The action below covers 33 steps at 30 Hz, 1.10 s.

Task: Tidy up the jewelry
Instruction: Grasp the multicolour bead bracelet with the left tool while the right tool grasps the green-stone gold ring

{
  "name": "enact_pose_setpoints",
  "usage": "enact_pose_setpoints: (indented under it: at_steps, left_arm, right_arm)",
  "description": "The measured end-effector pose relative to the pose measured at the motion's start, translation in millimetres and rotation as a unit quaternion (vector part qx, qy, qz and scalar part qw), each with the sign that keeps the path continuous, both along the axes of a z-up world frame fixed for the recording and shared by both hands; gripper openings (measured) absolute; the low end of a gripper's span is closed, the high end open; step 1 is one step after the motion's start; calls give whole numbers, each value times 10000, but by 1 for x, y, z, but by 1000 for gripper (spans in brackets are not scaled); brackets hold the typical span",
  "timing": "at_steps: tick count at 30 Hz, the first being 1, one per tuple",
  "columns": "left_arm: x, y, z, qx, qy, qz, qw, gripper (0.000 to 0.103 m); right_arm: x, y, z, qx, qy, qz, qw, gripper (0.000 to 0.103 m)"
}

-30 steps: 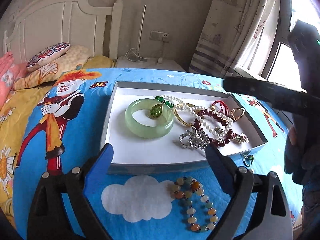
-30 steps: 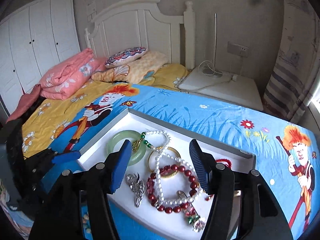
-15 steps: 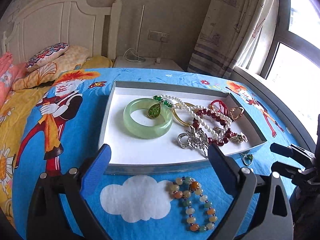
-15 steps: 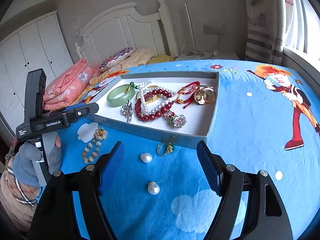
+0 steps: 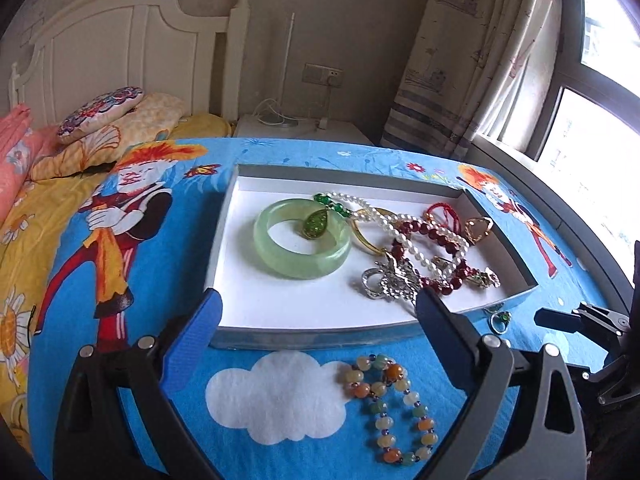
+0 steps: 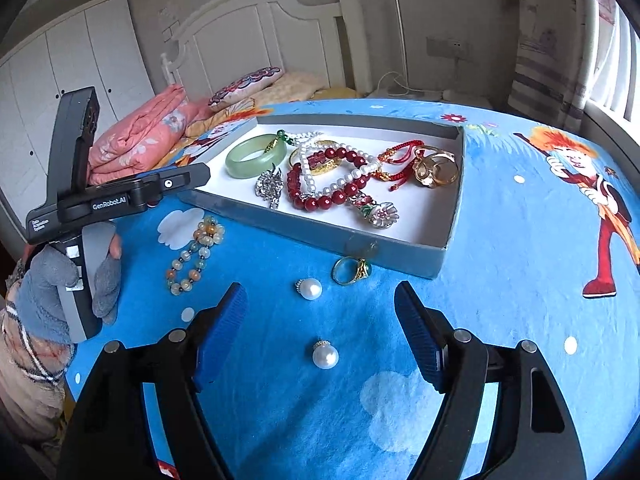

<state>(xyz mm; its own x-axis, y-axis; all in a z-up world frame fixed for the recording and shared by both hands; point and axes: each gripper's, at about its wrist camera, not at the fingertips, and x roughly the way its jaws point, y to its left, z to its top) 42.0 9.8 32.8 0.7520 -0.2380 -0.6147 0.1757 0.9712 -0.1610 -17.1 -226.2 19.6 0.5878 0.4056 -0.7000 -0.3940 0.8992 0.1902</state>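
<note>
Both claws released, right claw [image 6: 320, 340] over round glossy pearl earring [image 6: 325, 356], smooth jade bangle [image 6: 256, 157] in grey cardboard tray [image 6: 352, 240]

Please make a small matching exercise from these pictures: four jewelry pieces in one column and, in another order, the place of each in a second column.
1. jade bangle
2. beaded bracelet
3. gold ring
4. pearl earring

A. between the right gripper's open jaws
B. inside the tray
C. on the bedspread, against the tray wall
D. beside the white cloud

1-B, 2-D, 3-C, 4-A
</note>
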Motion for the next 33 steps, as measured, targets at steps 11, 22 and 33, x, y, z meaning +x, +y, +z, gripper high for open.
enact_pose_setpoints:
  at_steps: [11, 22, 33]
  left_arm:
    - [-49, -16, 18, 258, -198, 12, 9995, 96]
    - [-53, -35, -7, 305, 262, -488, 9980, 96]
    - [-45, -40, -15, 335, 579, -657, 9956, 98]
  right_arm:
    - [9, -16, -2, 159, 130, -524, 9984, 34]
    - [28, 16, -9, -605, 239, -422, 9970, 34]
    - [23, 19, -12, -877, 128, -439, 9951, 24]
